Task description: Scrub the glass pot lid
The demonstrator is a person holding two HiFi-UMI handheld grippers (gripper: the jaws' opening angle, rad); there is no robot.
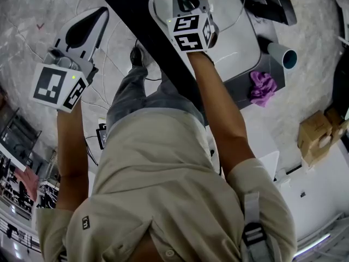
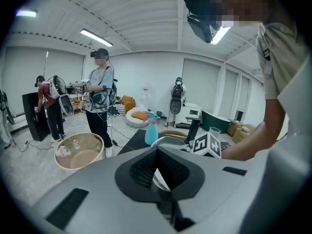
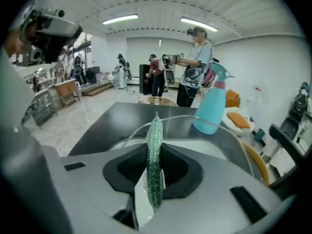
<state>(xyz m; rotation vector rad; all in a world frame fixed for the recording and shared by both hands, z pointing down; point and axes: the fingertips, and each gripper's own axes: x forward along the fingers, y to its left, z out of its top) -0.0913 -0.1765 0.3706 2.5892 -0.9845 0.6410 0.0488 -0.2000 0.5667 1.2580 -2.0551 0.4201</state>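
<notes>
While right claw (image 3: 152,145) pinches green scrubber (image 3: 155,172), glass lid (image 3: 186,115) partly hidden

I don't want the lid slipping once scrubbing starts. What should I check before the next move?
1. Scrubber gripped: ok, the right gripper is shut on the green scrubber.
2. Lid in reach: ok, the glass pot lid shows its rim just ahead of the scrubber.
3. Left gripper free: ok, jaws together, nothing between.
4. Left gripper steadying the lid: not ok, it hangs off to the side of the table.
5. Lid wetted: cannot tell.
6. Spray bottle clear: ok, it stands beyond the lid.
</notes>
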